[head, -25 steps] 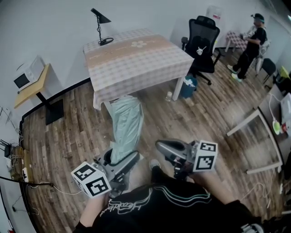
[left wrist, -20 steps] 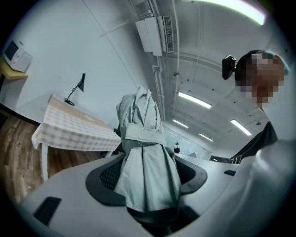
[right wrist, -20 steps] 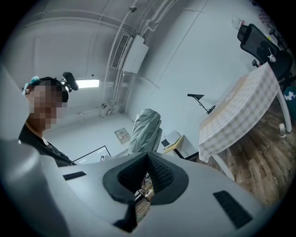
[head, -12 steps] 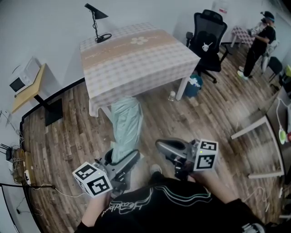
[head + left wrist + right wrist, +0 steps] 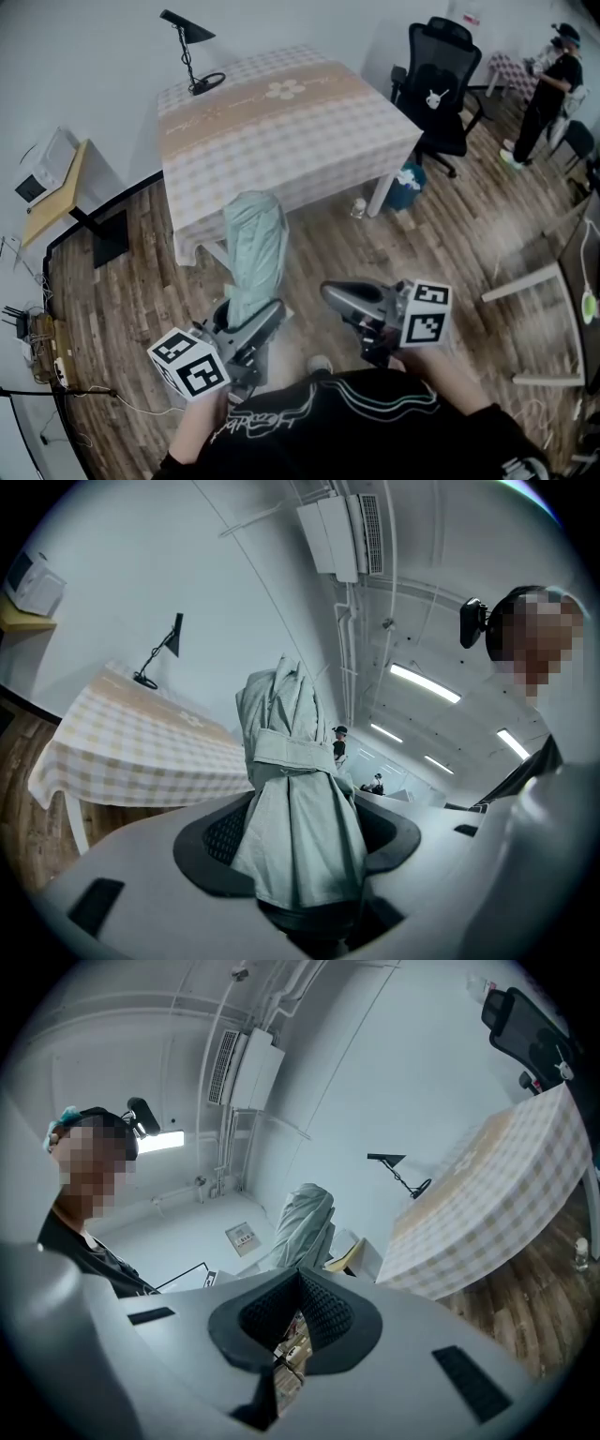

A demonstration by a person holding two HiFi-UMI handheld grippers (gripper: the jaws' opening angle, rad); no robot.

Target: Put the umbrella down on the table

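The pale green umbrella (image 5: 255,251) is folded, strapped shut.

the left gripper (image 5: 251,328) holds the pale green umbrella (image 5: 255,251), folded, pointing to the near edge of the checked table (image 5: 281,122).

Closing in on the checked table (image 5: 309,131): the person (image 5: 356,431) carrying the folded pale-green umbrella (image 5: 255,248) in the left gripper (image 5: 246,323) stands nearer than a second ago, right gripper (image 5: 339,298) moving up alongside. The umbrella's tip, earlier level with the tablecloth (image 5: 199,220) hem, now shows against the hanging cloth.
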